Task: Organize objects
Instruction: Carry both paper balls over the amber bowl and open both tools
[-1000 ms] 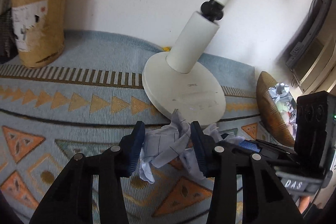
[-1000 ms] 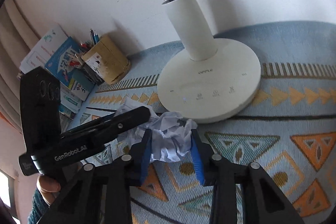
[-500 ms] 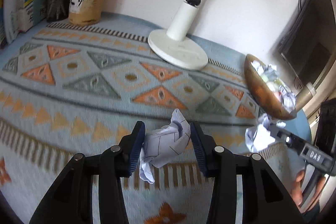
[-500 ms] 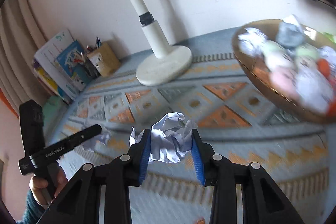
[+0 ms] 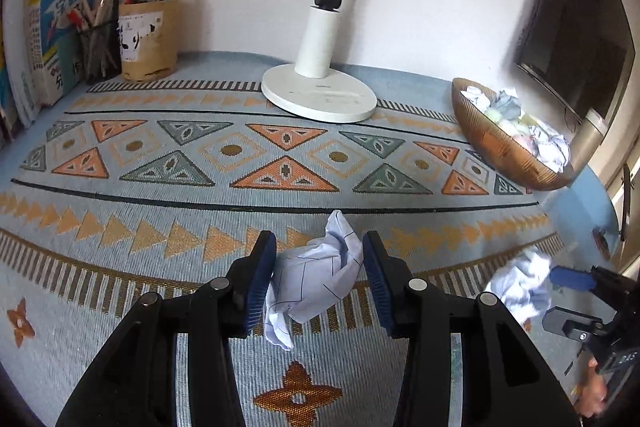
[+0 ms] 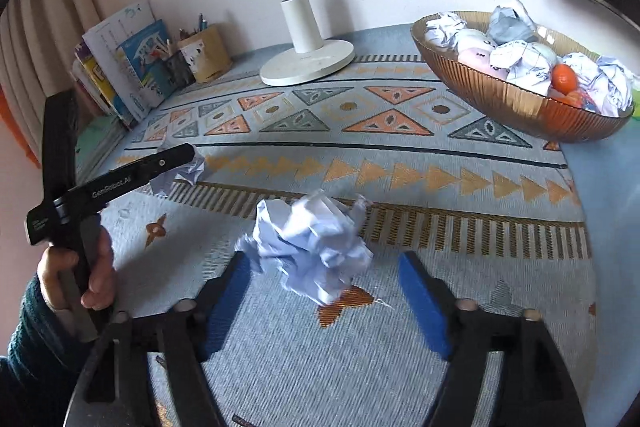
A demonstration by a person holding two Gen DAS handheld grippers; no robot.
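Now right tongs (image 6: 324,291) opening, paper ball (image 6: 310,243) loose between; left tongs (image 5: 320,279) clamp paper wad (image 5: 316,283).

A patterned cloth (image 5: 168,203) covered the counter; a lamp (image 5: 320,95), bowl (image 6: 516,103), pen cup (image 5: 148,39) and books (image 6: 128,67) stood on it.

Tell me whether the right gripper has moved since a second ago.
Yes. The right gripper has pulled back from the lamp, toward the bowl; its jaws are opening around the paper ball.
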